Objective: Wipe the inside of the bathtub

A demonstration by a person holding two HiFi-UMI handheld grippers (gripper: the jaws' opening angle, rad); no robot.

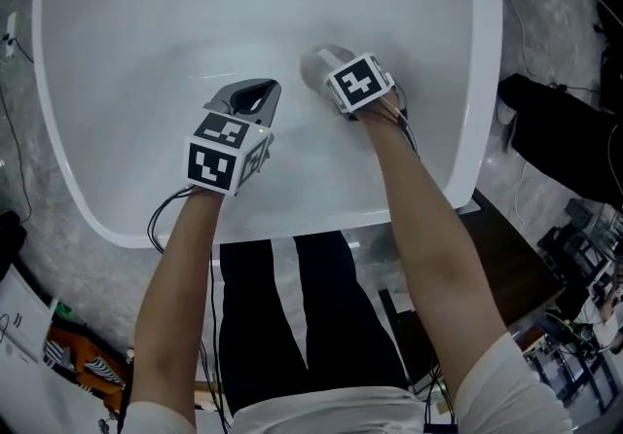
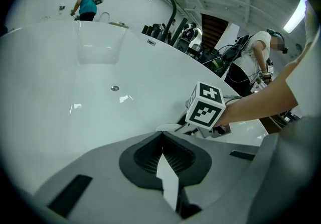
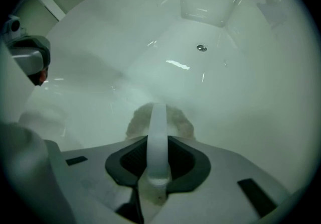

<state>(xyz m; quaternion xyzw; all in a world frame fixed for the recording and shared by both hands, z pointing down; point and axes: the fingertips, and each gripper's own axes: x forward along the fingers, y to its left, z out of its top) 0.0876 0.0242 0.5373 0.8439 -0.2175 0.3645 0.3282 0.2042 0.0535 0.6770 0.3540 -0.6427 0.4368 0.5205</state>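
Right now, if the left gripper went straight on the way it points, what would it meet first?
Probably the white inner wall of the bathtub. The right gripper with its cloth lies just right of that line; depth is unclear.

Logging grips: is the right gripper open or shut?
Shut: the right gripper clamps a pale cloth against the bathtub wall.

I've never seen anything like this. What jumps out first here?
A big white bathtub fills the head view. Inside it the right gripper, topped by a black-and-white marker cube, presses a greyish wiping pad against the tub's surface; the left gripper is beside it, jaws shut and empty.
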